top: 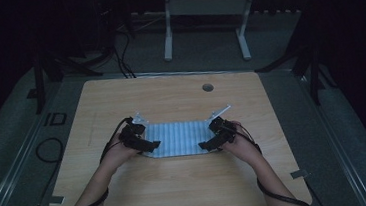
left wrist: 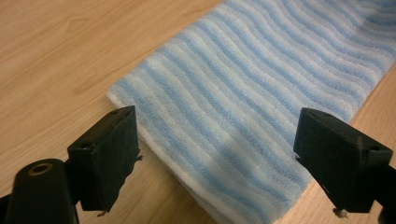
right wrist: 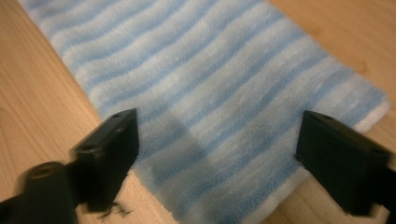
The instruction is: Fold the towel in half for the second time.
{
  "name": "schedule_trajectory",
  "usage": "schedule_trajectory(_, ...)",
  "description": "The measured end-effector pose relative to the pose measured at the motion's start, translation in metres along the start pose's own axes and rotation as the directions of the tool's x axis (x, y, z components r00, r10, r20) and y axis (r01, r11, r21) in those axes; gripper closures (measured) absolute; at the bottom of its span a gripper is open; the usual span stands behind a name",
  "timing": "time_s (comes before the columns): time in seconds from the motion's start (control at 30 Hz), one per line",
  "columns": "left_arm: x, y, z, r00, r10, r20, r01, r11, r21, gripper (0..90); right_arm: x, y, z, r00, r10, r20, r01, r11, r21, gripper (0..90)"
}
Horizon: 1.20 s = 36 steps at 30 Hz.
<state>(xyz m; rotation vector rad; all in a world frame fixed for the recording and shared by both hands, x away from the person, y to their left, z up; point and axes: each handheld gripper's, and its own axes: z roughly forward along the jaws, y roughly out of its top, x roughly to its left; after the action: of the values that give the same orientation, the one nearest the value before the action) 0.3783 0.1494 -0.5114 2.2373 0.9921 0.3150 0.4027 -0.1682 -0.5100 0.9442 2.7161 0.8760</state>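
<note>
We hold the left claw (top: 150,145) at the left end of the striped towel (top: 180,137) and the right claw (top: 205,144) at its right end, both spread wide, gripping nothing. The folded towel lies flat mid-tabletop (top: 178,183); beyond the towel, a round hole (top: 207,87)

Folded towel (top: 179,138) lies flat on the table (top: 178,188), near its middle. Left gripper (top: 147,145) sits at the towel's left end, right gripper (top: 208,144) at its right end. A cable hole (top: 207,87) lies behind the towel, toward the far edge.
</note>
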Motion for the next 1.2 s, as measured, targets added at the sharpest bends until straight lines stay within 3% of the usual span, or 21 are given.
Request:
schedule_trajectory(0.07,-0.002,-0.001,-0.001,0.9999,0.009,-0.010,-0.009,1.0000,0.001,8.3,-0.001,-0.001,-0.003,1.0000,0.000,0.003,0.000,1.000,-0.016,13.8)
schedule_trajectory(0.23,-0.007,-0.005,-0.005,0.9997,0.016,-0.020,-0.016,0.9995,-0.029,8.3,-0.009,-0.005,-0.008,0.9974,0.053,-0.050,-0.055,0.998,-0.042,14.4)
schedule_trajectory(0.43,-0.009,-0.011,-0.002,1.0000,0.006,0.005,-0.005,0.9999,-0.015,8.2,-0.014,-0.010,-0.014,0.9982,0.060,0.008,-0.059,0.993,-0.106,13.8)
schedule_trajectory(0.5,-0.009,-0.013,0.000,0.9999,0.001,0.011,-0.001,0.9999,-0.013,8.2,-0.016,-0.012,-0.016,0.9975,0.071,0.009,-0.069,0.992,-0.102,13.1)
schedule_trajectory(0.6,-0.010,-0.016,0.001,0.9999,0.000,0.014,0.000,1.0000,-0.008,8.2,-0.017,-0.016,-0.020,0.9947,0.071,0.075,-0.061,0.991,-0.122,10.9)
schedule_trajectory(0.67,-0.010,-0.019,0.002,0.9998,-0.006,0.017,0.007,0.9999,-0.011,8.2,-0.019,-0.019,-0.023,0.9947,0.073,0.072,-0.063,0.989,-0.133,10.7)
schedule_trajectory(0.9,-0.008,-0.029,-0.005,0.9993,-0.034,0.012,0.035,0.9988,-0.036,8.2,-0.021,-0.032,-0.028,0.9873,0.042,0.153,-0.020,0.989,-0.144,10.6)
schedule_trajectory(1.2,0.000,-0.051,-0.019,0.9976,-0.069,-0.013,0.067,0.9952,-0.071,8.2,-0.033,-0.059,-0.041,0.9816,0.075,0.176,-0.044,0.983,-0.178,10.7)
